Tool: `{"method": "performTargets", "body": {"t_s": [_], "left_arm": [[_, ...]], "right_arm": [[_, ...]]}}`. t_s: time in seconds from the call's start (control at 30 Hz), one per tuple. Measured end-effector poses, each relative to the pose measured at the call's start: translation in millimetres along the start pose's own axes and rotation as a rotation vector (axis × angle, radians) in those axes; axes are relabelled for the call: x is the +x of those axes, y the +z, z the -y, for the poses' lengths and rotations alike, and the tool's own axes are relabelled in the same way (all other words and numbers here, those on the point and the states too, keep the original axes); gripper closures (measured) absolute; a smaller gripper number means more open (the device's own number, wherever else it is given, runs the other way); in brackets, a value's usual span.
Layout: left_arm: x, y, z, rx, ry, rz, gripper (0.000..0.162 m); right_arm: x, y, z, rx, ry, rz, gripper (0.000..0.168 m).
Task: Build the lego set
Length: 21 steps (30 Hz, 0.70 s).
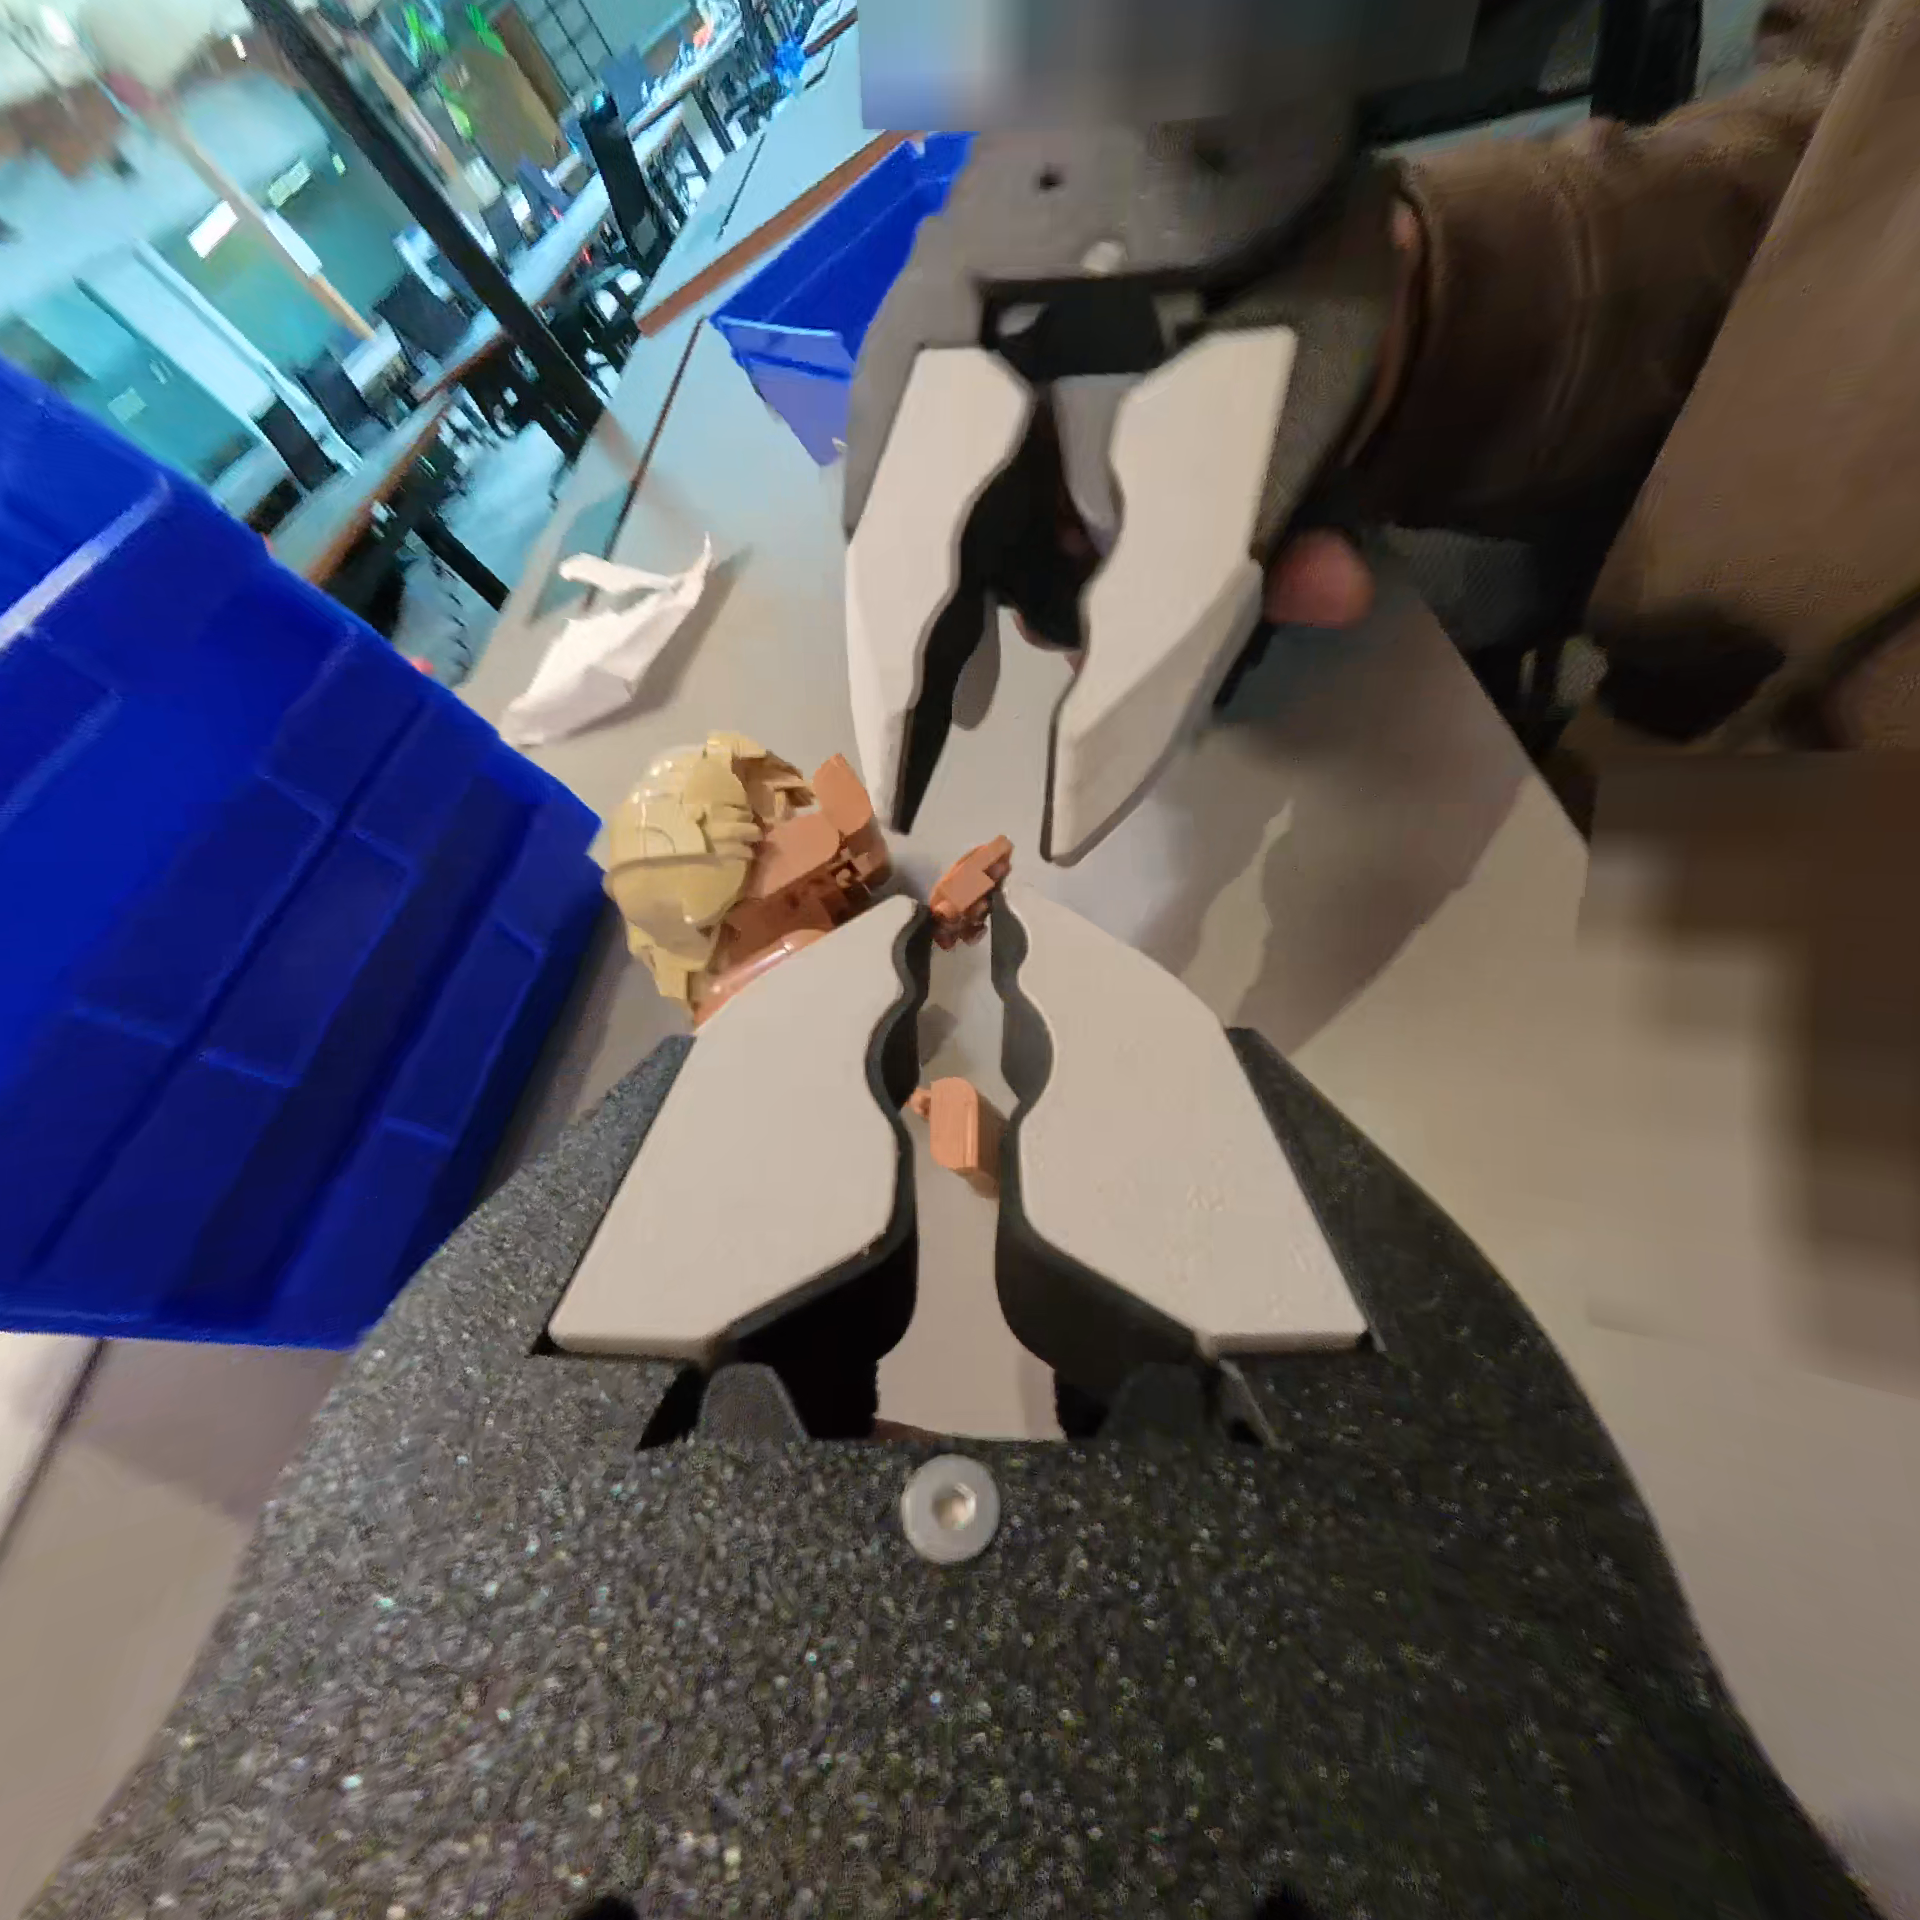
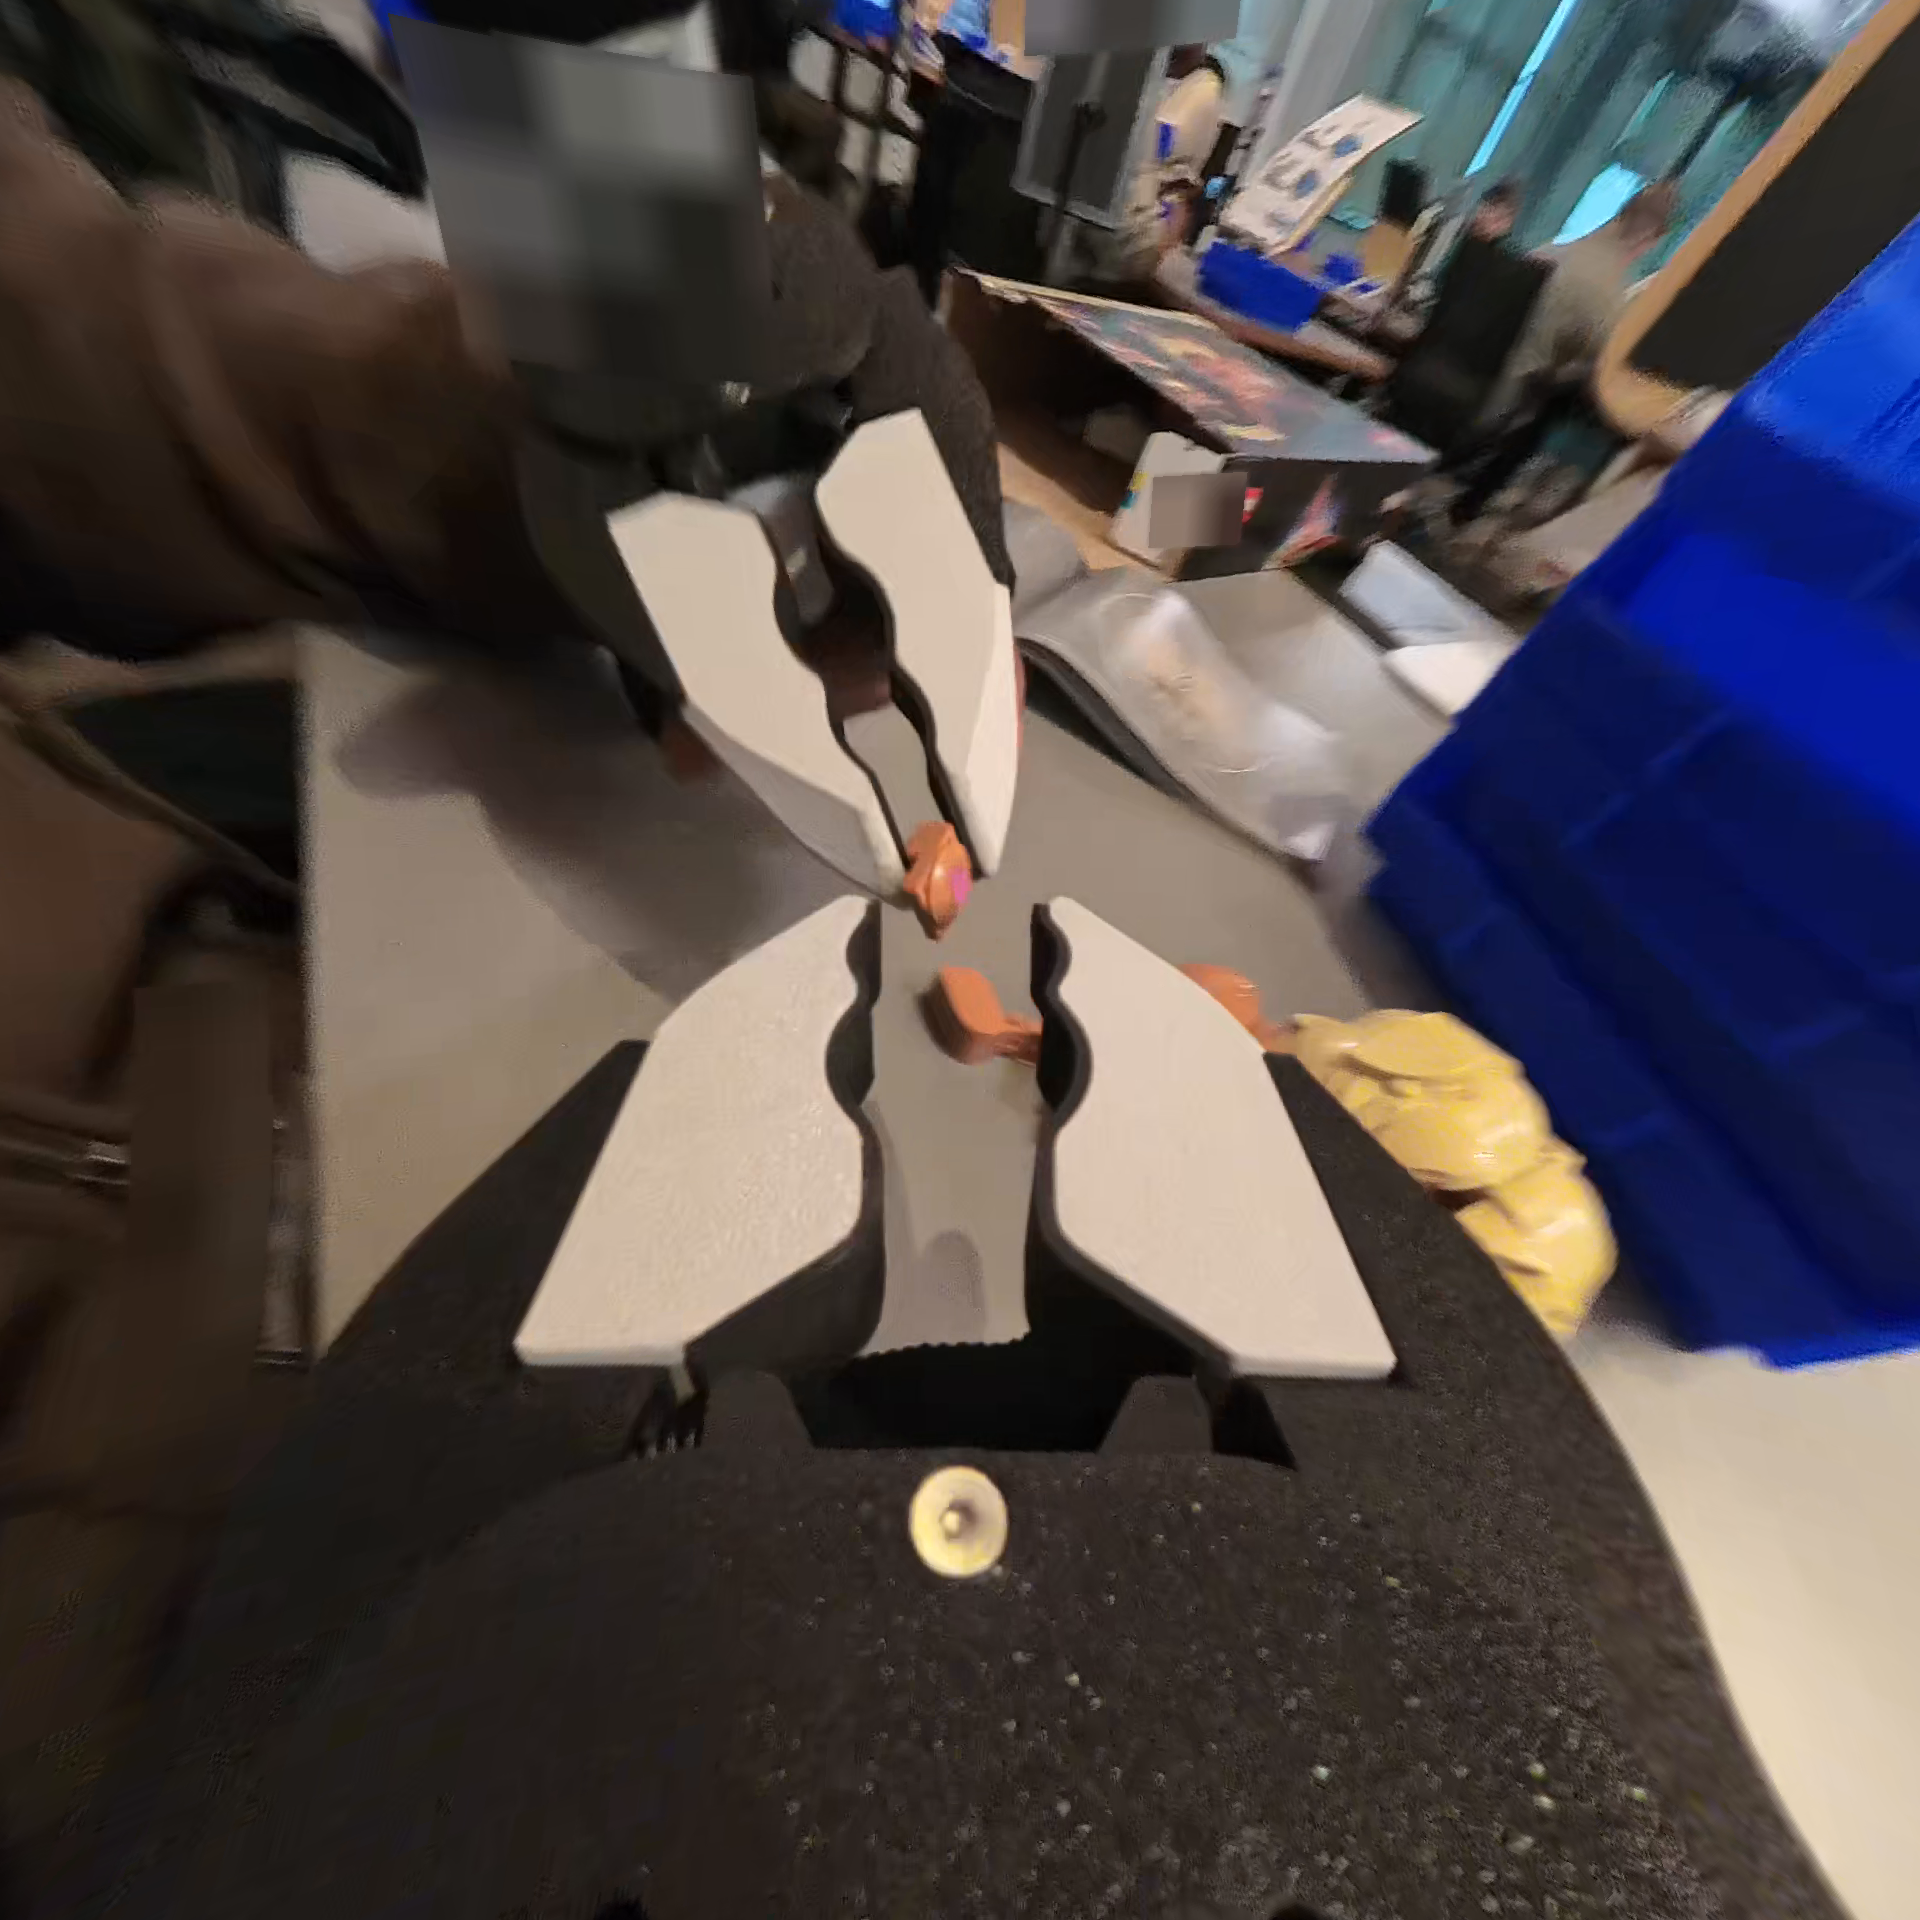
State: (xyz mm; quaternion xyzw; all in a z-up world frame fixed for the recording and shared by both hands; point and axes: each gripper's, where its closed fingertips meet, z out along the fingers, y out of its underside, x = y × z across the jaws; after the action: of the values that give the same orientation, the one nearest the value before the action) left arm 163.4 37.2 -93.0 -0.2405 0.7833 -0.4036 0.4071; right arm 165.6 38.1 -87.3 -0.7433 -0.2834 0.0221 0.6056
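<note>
On grey tabletop (image 1: 1403, 1039), between the two tools, the left gripper (image 1: 956, 920) was pinched on a small brown lego piece (image 1: 971, 888) at its very tips, while the right gripper (image 2: 956, 914) sat spread with nothing between its fingers. A second loose brown piece (image 2: 977, 1023) lay flat on the table under the right gripper's gap. The half-built tan-and-brown lego figure (image 1: 707, 883) rested just beside a blue bin (image 1: 260, 935). Judged: pieces are light, rigid, slick plastic, easy to flick out of a tip pinch; best taken across flat parallel sides, not the rounded end. The assembled figure probably sheds parts if squeezed, so hold it by the solid brown body. Left wrist view showed the figure's brown side, crumpled white paper (image 1: 613, 644) and the hand (image 1: 1320, 582) on the right tool; right wrist view alone showed a pink spot on the held piece and the open booklet (image 2: 1195, 686) behind, with the figure mostly hidden.
</note>
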Motion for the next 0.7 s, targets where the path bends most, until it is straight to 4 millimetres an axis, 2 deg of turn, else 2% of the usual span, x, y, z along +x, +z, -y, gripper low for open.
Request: {"method": "performTargets", "body": {"t_s": [0.13, 0.23, 0.37, 0.7], "left_arm": [[2, 0, 0, 0.006, -0.231, -0.090, 0.151], [6, -2, 6, 0.053, -0.380, -0.179, 0.151], [11, -5, 5, 0.065, -0.531, -0.288, 0.151], [27, -8, 7, 0.053, -0.709, -0.470, 0.152]], "right_arm": [[7, 7, -7, -0.073, -0.299, -0.188, 0.141], [3, 12, -7, -0.081, -0.439, -0.238, 0.141], [-5, 11, 3, -0.018, -0.506, -0.237, 0.143], [-18, 14, 2, 0.002, -0.621, -0.200, 0.148]]}}
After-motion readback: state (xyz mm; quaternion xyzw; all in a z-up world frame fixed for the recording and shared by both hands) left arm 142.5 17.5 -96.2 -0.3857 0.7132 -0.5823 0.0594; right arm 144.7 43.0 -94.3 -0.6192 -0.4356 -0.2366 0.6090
